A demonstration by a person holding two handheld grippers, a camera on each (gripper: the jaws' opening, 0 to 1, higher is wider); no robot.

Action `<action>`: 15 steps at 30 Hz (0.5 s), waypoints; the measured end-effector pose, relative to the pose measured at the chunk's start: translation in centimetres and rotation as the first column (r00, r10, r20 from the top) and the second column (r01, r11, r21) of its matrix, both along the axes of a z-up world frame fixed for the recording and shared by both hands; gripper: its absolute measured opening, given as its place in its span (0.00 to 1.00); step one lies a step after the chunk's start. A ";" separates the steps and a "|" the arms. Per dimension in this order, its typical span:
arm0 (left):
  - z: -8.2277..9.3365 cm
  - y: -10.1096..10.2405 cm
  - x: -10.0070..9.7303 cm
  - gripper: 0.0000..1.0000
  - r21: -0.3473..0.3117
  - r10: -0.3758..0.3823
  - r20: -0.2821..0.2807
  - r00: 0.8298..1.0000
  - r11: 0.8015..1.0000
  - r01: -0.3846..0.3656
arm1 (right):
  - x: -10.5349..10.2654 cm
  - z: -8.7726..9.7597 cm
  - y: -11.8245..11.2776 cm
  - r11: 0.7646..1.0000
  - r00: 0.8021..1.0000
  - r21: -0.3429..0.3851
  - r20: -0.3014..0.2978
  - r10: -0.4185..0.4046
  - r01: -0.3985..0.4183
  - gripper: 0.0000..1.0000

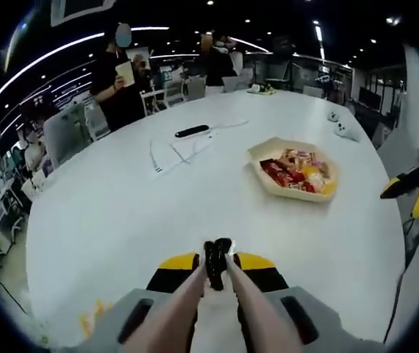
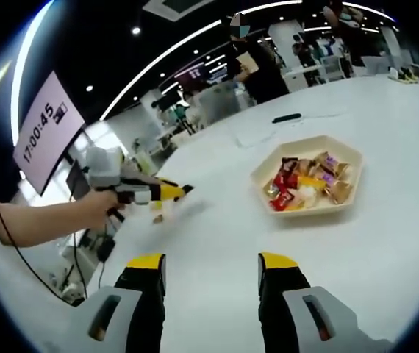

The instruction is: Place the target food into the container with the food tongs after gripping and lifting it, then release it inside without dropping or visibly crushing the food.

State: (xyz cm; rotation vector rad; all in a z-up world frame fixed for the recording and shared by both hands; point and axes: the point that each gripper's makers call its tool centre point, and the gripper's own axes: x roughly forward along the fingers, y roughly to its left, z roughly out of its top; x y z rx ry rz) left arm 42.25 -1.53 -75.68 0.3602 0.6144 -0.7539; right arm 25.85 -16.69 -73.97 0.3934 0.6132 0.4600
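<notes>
The left gripper [image 1: 217, 268] hung low over the white table [image 1: 121, 213], its jaws drawn narrow onto a pair of pale food tongs [image 1: 213, 309] whose dark tips met just ahead of them. The right gripper [image 2: 211, 268] hovered with its jaws spread wide and nothing between them. In the right gripper view the left one came in from the left, held out in a person's hand [image 2: 95, 204]. The food, a heap of wrapped snacks [image 1: 298, 175] in red, yellow and orange, sat well ahead in a pale hexagonal tray [image 1: 268, 151]. I could not make out any separate container to receive it. The risk, as I judged it, lay in the tongs: their tips were already closed, so they would have to open before a glossy wrapper could be taken, and such a packet might slip free on the lift or be pinched flat if squeezed hard. A black remote-like object [image 1: 192, 132] and a thin cable [image 1: 169, 156] lay farther back. The wrappers' print was too small to read; a screen [image 2: 44, 132] read 17:00:45.
</notes>
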 end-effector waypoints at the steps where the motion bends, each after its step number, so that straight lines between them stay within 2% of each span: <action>1: 0.3 -0.5 -0.2 0.16 -0.009 -0.006 0.002 1.000 1.000 0.006 | 0.0 0.0 0.0 1.000 1.000 0.001 0.000 -0.001 0.001 0.50; 15: 4.0 -4.5 0.5 0.16 -0.110 -0.034 0.033 0.999 0.993 0.038 | -0.4 -0.1 -0.8 0.999 0.999 0.020 0.004 -0.033 0.033 0.50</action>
